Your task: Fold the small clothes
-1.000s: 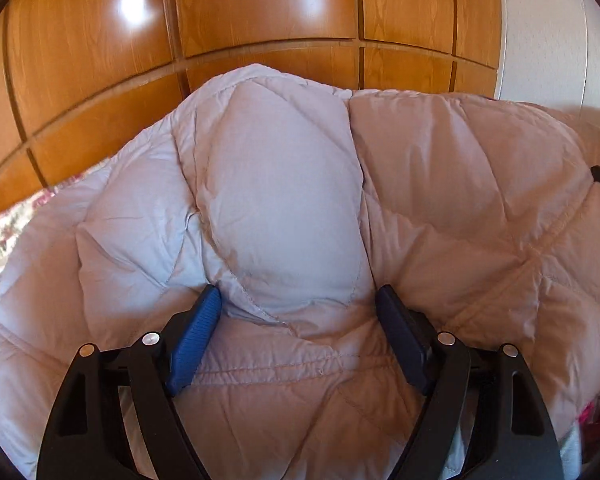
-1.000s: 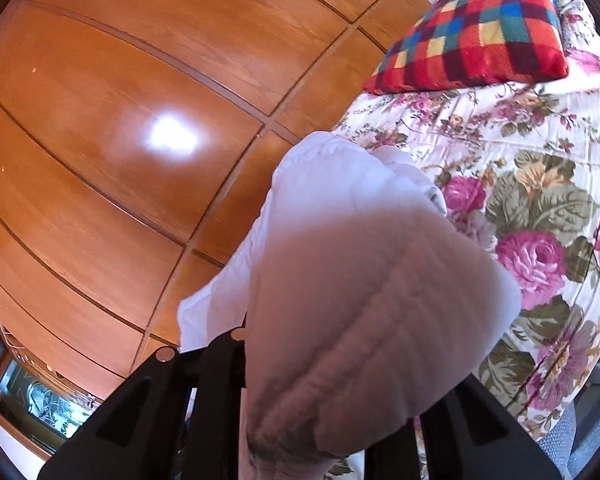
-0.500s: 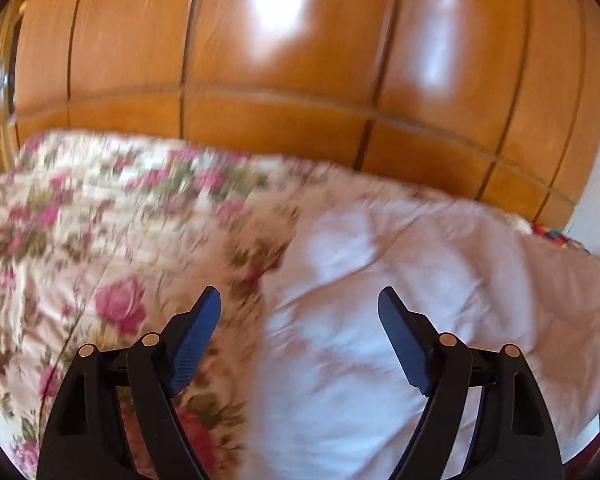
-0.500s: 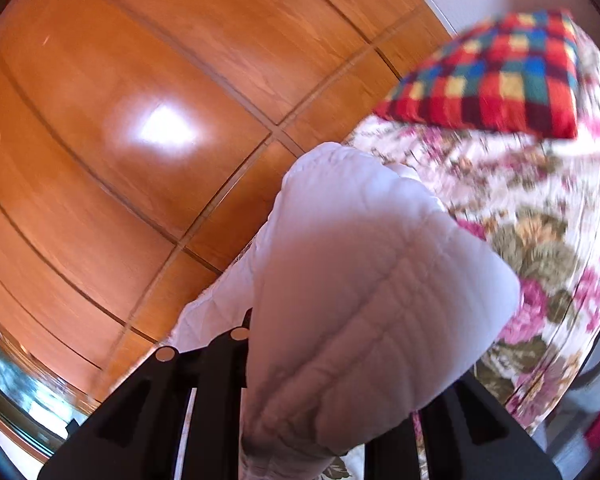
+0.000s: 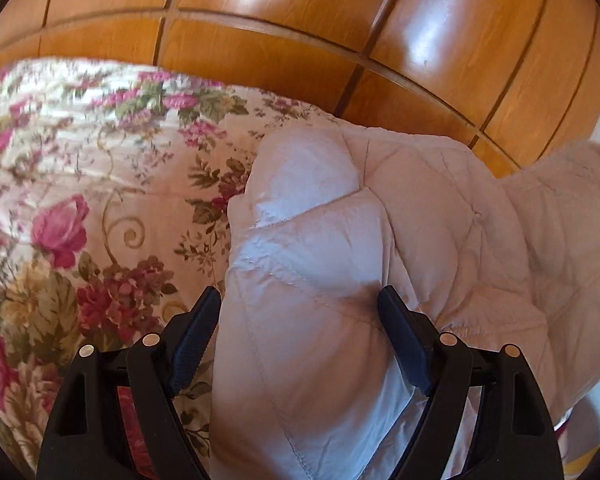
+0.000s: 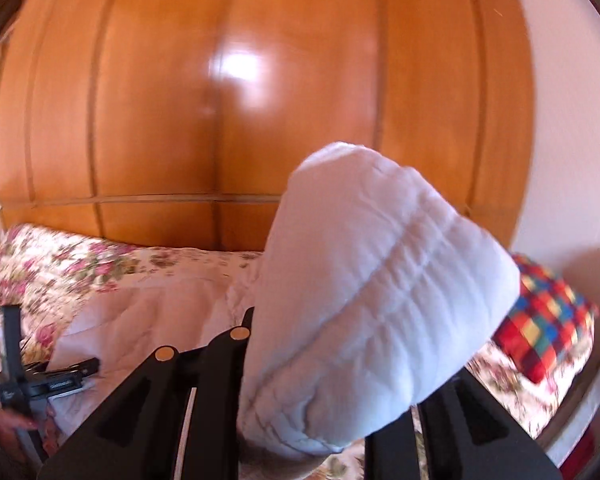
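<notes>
Left gripper (image 5: 300, 316) gaping wide, straddling puffy white jacket (image 5: 380, 240) edge, not pinching. Jacket lying on floral bedspread (image 5: 80, 200), running toward frame right. Right gripper (image 6: 340, 380) clamping quilted fold, lifting it.

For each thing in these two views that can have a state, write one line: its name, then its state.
Left gripper: open, fingers either side of a padded fold, not clamped.
Right gripper: shut on the quilted end, lifted; fingertips hidden.
White quilted garment: partly folded and bunched, lying on the bed.
Floral bedspread: spread flat under it.
Checked cushion: lying on the bed, untouched.
Wooden wardrobe doors: closed.
</notes>
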Tool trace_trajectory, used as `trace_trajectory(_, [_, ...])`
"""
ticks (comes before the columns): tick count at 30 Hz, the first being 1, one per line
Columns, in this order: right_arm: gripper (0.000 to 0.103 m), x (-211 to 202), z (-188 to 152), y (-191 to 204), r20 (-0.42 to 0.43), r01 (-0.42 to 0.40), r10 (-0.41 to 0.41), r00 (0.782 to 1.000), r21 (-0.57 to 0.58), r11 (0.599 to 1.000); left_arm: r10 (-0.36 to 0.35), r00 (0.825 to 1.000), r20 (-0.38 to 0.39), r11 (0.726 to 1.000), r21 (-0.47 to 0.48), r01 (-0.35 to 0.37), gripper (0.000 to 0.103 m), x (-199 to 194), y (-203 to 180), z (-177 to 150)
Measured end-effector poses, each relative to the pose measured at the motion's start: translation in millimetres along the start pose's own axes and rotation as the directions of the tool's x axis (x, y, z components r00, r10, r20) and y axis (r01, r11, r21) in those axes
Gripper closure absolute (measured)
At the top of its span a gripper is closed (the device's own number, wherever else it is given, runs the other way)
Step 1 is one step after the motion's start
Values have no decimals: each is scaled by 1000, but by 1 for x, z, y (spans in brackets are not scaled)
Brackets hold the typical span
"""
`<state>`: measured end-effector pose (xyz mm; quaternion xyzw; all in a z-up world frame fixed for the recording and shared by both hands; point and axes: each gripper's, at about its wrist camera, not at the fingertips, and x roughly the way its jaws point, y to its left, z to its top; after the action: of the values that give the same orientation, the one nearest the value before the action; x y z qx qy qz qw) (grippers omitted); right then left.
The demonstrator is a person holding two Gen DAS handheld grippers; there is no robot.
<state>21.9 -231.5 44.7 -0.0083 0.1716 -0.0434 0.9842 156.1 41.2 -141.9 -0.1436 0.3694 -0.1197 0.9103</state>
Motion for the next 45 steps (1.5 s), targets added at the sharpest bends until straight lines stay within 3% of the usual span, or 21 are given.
trace_trajectory(9, [79, 5, -1, 95, -1, -167, 171, 985, -235, 958, -129, 990, -54, 989, -79, 125, 23, 3, 17, 2])
trace_trajectory(15, [75, 16, -21, 145, -44, -241, 242, 969, -369, 898, -185, 981, -56, 977, -123, 177, 23, -2, 30, 6])
trace_trajectory(19, [72, 21, -37, 173, -72, -274, 272, 960, -463, 843, -236, 972, -11, 963, -136, 233, 23, -22, 44, 14])
trace_trajectory(21, [70, 26, -47, 185, -84, -286, 285, 955, -517, 807, -293, 955, 33, 935, -197, 294, 23, -35, 62, 19])
trace_trajectory(24, [67, 29, -63, 200, -117, -317, 311, 943, -591, 742, -381, 920, 89, 859, -335, 388, 23, -45, 94, 25])
trace_trajectory(26, [64, 31, -75, 210, -143, -340, 327, 934, -638, 691, -468, 876, 120, 778, -414, 472, 23, -49, 112, 30])
trace_trajectory(28, [59, 34, -87, 218, -167, -356, 337, 927, -678, 643, -495, 860, 128, 750, -437, 497, 23, -51, 118, 36])
trace_trajectory(30, [56, 36, -97, 223, -201, -378, 342, 918, -701, 605, -587, 799, 128, 686, -444, 576, 17, -51, 116, 43])
trace_trajectory(32, [50, 38, -107, 226, -224, -394, 347, 911, -723, 567, -631, 764, 132, 651, -446, 615, 10, -52, 110, 51])
trace_trajectory(33, [48, 39, -111, 227, -231, -397, 346, 909, -732, 554, -640, 759, 123, 653, -435, 620, 8, -52, 104, 55])
trace_trajectory(35, [43, 39, -117, 229, -232, -398, 350, 908, -742, 539, -603, 795, 59, 721, -387, 575, 5, -50, 85, 64])
trace_trajectory(37, [41, 42, -118, 230, -240, -407, 355, 904, -738, 539, -519, 855, -10, 812, -318, 489, 5, -44, 64, 74])
trace_trajectory(39, [39, 45, -117, 225, -245, -418, 364, 899, -727, 545, -430, 900, -69, 877, -268, 399, 7, -37, 49, 80])
trace_trajectory(40, [39, 41, -116, 217, -247, -427, 372, 895, -719, 549, -369, 923, -106, 911, -237, 337, 26, -32, 43, 81])
trace_trajectory(41, [39, 42, -113, 219, -260, -450, 391, 883, -704, 549, -312, 940, -142, 937, -209, 279, 35, -27, 39, 80])
trace_trajectory(45, [32, 28, -89, 189, -242, -518, 485, 840, -622, 587, -305, 939, -159, 938, -223, 266, 46, -28, 46, 70])
